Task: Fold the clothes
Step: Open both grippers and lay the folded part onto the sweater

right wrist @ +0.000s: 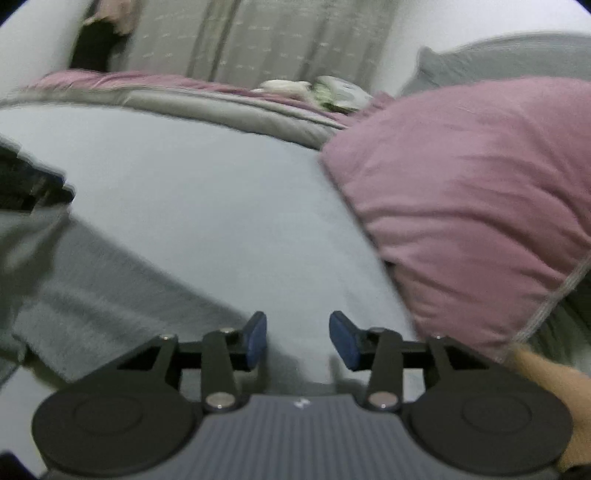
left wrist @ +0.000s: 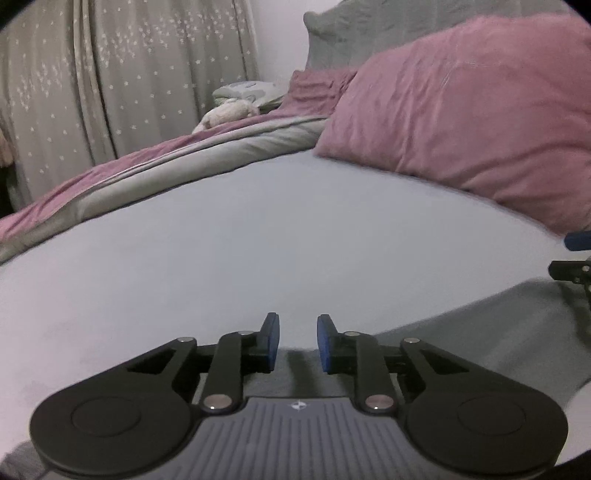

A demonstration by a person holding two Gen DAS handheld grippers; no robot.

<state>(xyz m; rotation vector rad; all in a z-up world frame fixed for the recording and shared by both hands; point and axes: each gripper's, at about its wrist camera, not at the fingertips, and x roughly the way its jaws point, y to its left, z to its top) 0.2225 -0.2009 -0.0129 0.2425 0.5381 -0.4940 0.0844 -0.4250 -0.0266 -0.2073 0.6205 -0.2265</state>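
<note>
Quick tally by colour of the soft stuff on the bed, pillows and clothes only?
Pink: 1, the plump pink pillow
Grey: 2, the flat grey garment lying on the pale sheet, and the grey pillow behind the pink one
Total: 3
Both grippers are open and hold nothing.

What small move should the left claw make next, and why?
Probably lower the left claw onto the grey cloth edge just beneath it and close. Its jaws stand open and empty, the cloth lies flat on the sheet, and the right claw is open too, so nothing is gripped yet.
</note>
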